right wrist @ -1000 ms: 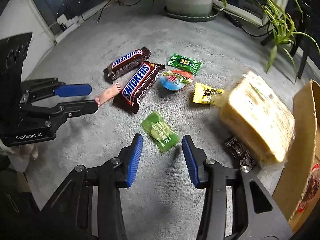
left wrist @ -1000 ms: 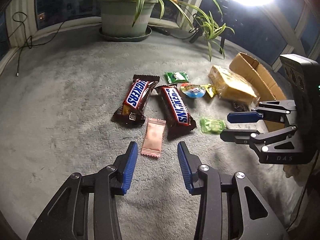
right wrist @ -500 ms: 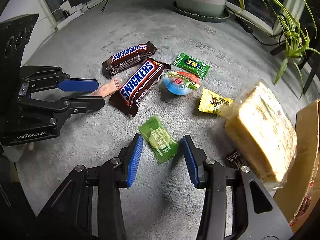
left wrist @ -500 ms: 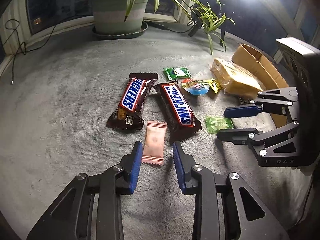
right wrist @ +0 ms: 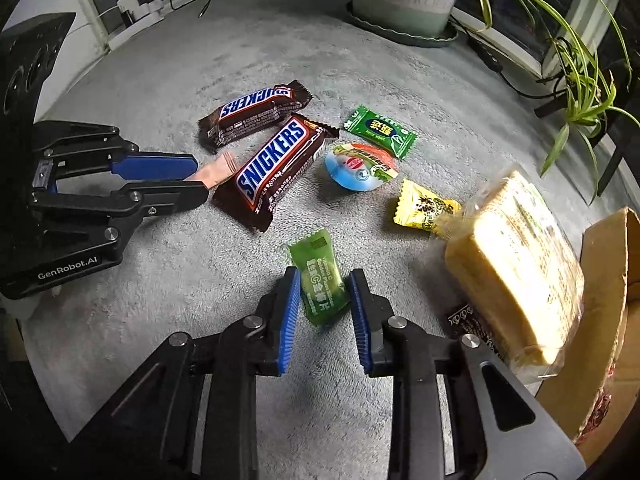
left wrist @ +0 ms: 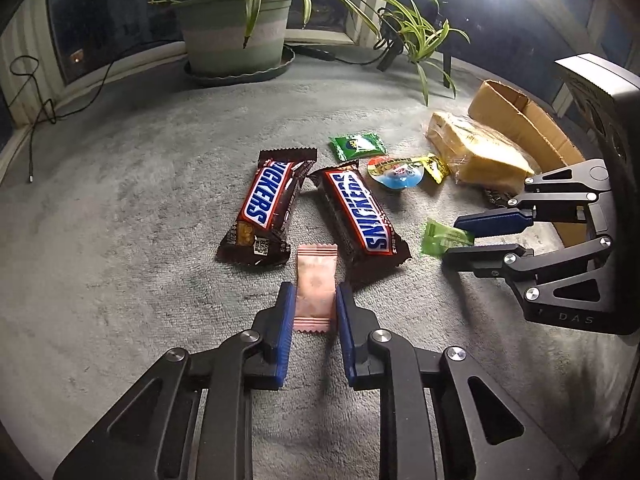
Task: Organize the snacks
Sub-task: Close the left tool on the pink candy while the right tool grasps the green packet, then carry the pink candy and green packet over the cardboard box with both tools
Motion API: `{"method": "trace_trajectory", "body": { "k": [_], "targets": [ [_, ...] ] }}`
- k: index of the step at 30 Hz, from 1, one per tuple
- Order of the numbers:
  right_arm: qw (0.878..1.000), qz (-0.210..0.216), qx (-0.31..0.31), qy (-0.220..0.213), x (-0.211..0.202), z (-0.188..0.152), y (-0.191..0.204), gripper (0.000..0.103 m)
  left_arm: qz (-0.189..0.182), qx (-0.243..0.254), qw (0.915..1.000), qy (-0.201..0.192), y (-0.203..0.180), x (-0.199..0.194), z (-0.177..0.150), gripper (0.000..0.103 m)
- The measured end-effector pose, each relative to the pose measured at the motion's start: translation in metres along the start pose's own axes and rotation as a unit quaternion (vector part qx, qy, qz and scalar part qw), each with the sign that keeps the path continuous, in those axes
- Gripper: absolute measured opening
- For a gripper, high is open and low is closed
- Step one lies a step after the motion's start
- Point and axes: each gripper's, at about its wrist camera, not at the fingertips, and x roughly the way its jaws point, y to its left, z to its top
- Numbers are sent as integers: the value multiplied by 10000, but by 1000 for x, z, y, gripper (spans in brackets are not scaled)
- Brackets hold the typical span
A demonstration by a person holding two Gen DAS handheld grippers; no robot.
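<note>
Since a second ago I've narrowed both claws: left gripper (left wrist: pixel 313 300) clamped on the pink sachet (left wrist: pixel 315 286), right gripper (right wrist: pixel 324 283) pinching the green sachet (right wrist: pixel 322 282) beside the Snickers bar (right wrist: pixel 276 168), ready for lifting.

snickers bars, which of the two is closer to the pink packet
The Snickers bar that lies between the pink packet and the light green packet. Its near end nearly touches the pink packet's side; the other Snickers bar lies slightly farther off.
</note>
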Motion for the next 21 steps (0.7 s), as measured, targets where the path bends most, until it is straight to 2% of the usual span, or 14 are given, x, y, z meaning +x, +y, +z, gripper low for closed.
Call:
{"method": "trace_trajectory", "body": {
  "k": [12, 21],
  "targets": [
    [9992, 120, 335, -203, -9, -3, -4, 25, -76, 1, 9999, -65, -3, -3, -1, 19],
    [9968, 206, 612, -461, -27, -8, -14, 25, -176, -59, 9997, -156, -4, -19, 1, 19]
  ]
}}
